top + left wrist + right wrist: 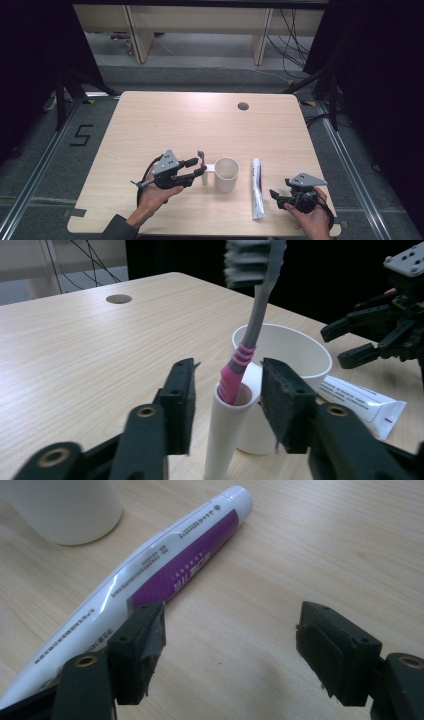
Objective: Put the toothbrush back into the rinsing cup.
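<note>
Toothbrush (250, 325) upright in holder tube (227, 440) beside cup (295, 347), between released left gripper (227, 407) pads; right gripper (230, 640) released beside toothpaste (165, 575).

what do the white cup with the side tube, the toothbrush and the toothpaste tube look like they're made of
White cup with side tube: probably matt plastic, though ceramic is possible; its surface is even, with no gloss. Grey and pink toothbrush: moulded plastic, with a ribbed pink grip that may be rubbery. White and purple toothpaste tube: glossy soft plastic or laminate, with a bright highlight along it.
</note>
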`<action>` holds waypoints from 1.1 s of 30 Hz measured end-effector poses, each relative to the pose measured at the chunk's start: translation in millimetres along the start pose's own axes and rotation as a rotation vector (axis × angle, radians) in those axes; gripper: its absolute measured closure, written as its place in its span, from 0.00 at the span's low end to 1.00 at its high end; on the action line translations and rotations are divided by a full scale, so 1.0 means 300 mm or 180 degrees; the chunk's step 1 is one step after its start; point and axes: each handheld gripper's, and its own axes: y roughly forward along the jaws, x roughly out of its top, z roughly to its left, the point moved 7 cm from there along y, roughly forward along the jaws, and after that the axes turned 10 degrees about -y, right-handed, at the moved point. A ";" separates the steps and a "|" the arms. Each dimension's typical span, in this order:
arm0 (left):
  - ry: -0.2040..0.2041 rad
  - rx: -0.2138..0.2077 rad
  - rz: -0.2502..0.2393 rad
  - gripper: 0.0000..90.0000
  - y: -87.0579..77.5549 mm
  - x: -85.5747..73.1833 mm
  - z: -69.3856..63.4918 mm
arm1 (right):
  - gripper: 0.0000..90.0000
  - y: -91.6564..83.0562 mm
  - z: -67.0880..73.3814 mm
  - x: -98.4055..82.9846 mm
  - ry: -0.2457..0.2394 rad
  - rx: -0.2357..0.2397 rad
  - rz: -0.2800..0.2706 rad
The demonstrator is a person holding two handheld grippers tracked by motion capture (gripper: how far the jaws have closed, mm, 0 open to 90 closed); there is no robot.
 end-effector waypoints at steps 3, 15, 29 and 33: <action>-0.0069 0.0070 -0.0044 0.47 -0.013 0.010 0.003 | 0.32 0.001 0.007 0.000 0.0070 0.0028 0.0004; -0.0140 0.0083 -0.0062 0.36 -0.094 0.008 -0.006 | 0.32 0.003 -0.007 -0.001 -0.0053 -0.0024 -0.0030; -0.0052 0.0258 0.0117 0.32 -0.159 -0.072 0.026 | 0.32 -0.002 -0.008 -0.001 0.0025 -0.0037 -0.0020; -0.0054 0.0314 0.0170 0.31 -0.177 -0.095 0.039 | 0.32 -0.001 -0.007 -0.001 0.0009 -0.0033 -0.0025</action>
